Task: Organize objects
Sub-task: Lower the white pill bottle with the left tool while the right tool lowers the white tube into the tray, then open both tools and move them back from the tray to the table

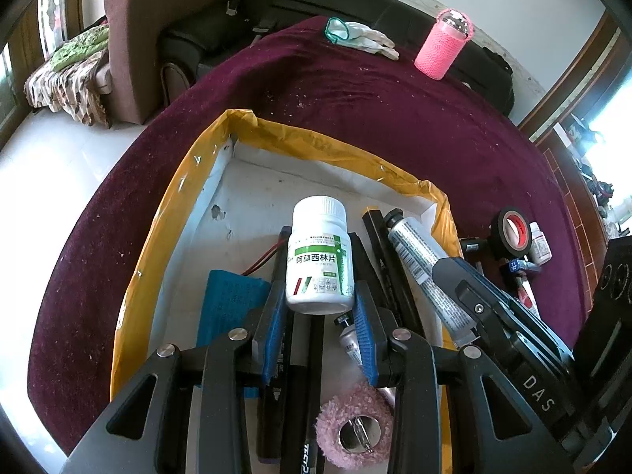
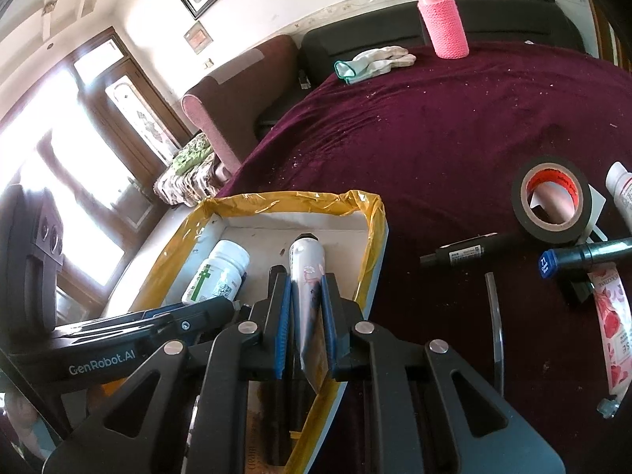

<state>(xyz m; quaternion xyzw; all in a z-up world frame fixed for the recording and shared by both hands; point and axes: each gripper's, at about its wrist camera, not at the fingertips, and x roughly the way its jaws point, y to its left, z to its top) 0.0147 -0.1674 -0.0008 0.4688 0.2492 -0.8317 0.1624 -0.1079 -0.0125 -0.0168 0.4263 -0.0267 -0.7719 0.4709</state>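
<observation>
While the left hand-held gripper (image 1: 320,276) clamps a bottle (image 1: 319,254) labelled "阿莫西林片", the right hand-held gripper (image 2: 306,296) squeezes a tube (image 2: 306,288).

A white plastic pill bottle (image 1: 319,254) carries a green-striped label; the shallow white box (image 1: 252,181) has a yellow taped rim (crinkled), on a maroon velvet bench cloth (image 1: 375,110), near a pink knitted-sleeve bottle (image 1: 442,45).
</observation>
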